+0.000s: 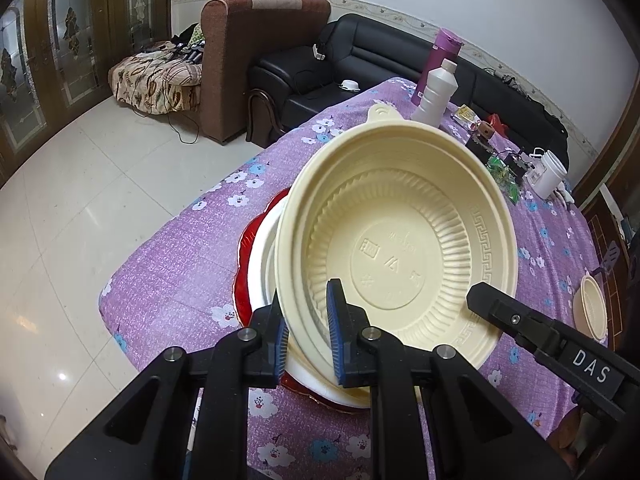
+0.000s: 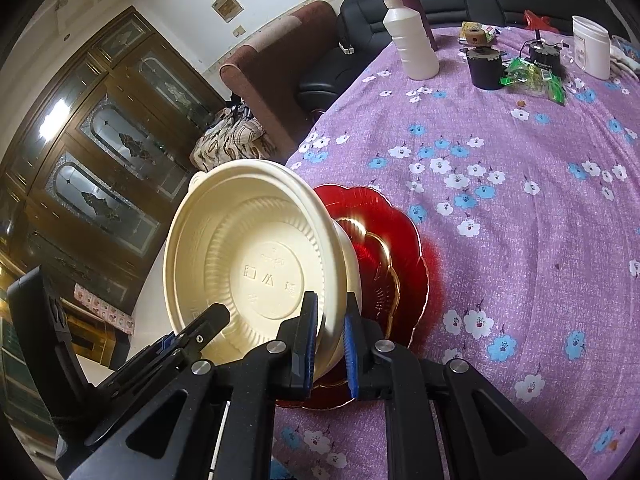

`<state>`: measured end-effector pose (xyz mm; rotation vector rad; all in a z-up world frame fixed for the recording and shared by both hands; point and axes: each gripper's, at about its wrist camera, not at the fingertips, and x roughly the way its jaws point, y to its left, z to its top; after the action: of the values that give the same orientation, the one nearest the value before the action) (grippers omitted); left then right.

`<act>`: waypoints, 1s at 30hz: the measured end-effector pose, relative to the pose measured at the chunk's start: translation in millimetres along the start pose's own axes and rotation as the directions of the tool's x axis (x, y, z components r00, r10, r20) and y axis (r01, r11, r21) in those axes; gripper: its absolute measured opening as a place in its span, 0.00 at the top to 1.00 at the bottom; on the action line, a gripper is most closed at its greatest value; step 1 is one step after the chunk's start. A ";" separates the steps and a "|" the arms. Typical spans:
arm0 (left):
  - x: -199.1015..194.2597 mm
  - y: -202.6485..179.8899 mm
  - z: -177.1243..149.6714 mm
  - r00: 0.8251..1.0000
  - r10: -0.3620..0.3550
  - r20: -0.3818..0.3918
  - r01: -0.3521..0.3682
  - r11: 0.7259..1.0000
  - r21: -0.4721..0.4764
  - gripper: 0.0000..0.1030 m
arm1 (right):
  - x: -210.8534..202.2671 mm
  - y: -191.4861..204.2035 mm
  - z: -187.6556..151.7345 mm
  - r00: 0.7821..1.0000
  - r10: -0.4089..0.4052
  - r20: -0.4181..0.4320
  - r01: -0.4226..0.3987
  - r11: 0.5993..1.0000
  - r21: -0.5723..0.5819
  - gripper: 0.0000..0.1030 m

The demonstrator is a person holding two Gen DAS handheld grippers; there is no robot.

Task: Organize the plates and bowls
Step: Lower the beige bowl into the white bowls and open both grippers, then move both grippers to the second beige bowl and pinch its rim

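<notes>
Grippers first: your left gripper (image 1: 308, 332) and right gripper (image 2: 330, 344) each pinched the cream bowl's (image 1: 396, 236) rim on opposite sides, probably to steady it. You had it tipped, mouth facing you, over the white bowl (image 1: 264, 264) and red plate (image 2: 396, 264) near the table's (image 2: 520, 200) left edge.

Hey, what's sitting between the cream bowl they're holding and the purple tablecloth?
A white plate on a red plate lies under the cream bowl, over the tablecloth. The left wrist view shows both; the right wrist view mainly the red one.
</notes>
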<state>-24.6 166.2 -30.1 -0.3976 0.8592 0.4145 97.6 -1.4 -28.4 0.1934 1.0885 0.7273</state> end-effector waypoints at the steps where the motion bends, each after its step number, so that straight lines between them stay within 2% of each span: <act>1: -0.4 0.5 -0.2 1.000 0.000 0.002 0.000 1.000 -0.005 0.85 | 0.7 0.4 0.0 1.000 0.004 -0.003 -0.004 1.000 0.001 0.85; 7: -3.8 9.0 0.8 1.000 0.014 0.009 -0.013 0.999 -0.046 0.75 | 0.4 3.7 -2.1 1.000 0.008 0.005 -0.008 1.000 -0.015 0.80; 8: -5.9 10.2 1.2 1.000 0.016 0.020 -0.015 0.998 -0.056 0.70 | -0.8 3.2 -2.0 1.000 0.002 0.010 -0.002 1.000 -0.014 0.77; 10: -12.3 13.7 2.2 0.998 0.021 0.051 -0.017 0.997 -0.079 0.55 | -4.1 2.1 -2.8 1.000 0.005 0.017 -0.005 1.000 -0.005 0.69; 11: -18.0 16.0 2.7 0.996 0.046 0.082 -0.038 0.994 -0.099 0.41 | -6.9 0.8 -2.9 1.000 0.008 0.026 -0.008 1.000 -0.001 0.64; 12: -22.8 17.5 3.1 0.992 0.060 0.112 -0.047 0.992 -0.116 0.34 | -9.7 -0.6 -2.9 0.999 0.008 0.034 -0.008 1.000 0.003 0.62; 14: -34.5 19.9 3.8 0.980 0.081 0.181 -0.053 0.987 -0.153 0.32 | -17.7 -5.2 -3.2 0.999 0.010 0.052 -0.010 1.000 0.013 0.52; 16: -45.4 20.3 5.2 0.970 0.066 0.232 -0.023 0.982 -0.185 0.30 | -25.9 -10.9 -3.8 0.998 0.013 0.067 -0.014 1.000 0.017 0.46; 18: -52.8 12.1 6.3 0.963 0.030 0.267 0.022 0.982 -0.187 0.22 | -38.8 -24.1 -6.2 0.996 0.021 0.085 -0.024 0.999 0.031 0.45; 20: -54.3 -7.9 7.6 0.962 -0.019 0.272 0.059 0.989 -0.138 0.21 | -54.8 -45.8 -9.0 0.994 0.015 0.105 -0.022 0.997 0.068 0.45; 23: -46.7 -59.0 6.0 0.969 -0.108 0.221 0.109 0.994 0.007 0.21 | -87.4 -89.9 -14.7 0.988 -0.033 0.152 0.011 0.989 0.146 0.45; 25: -36.3 -100.1 2.6 0.971 -0.184 0.150 0.169 0.980 0.108 0.21 | -113.7 -124.6 -20.2 0.979 -0.088 0.185 0.048 0.977 0.208 0.45; 28: -16.2 -165.1 -8.6 0.964 -0.266 0.010 0.256 0.936 0.240 0.21 | -151.3 -177.3 -27.3 0.961 -0.170 0.216 0.098 0.945 0.311 0.44; 30: -5.2 -200.2 -16.0 0.946 -0.315 -0.076 0.324 0.905 0.278 0.21 | -173.4 -207.5 -33.2 0.949 -0.212 0.231 0.116 0.922 0.369 0.42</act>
<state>62.4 -12.7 -1.9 -0.2684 0.8501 -0.0231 115.7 -273.0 -16.6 0.4862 0.9539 0.3351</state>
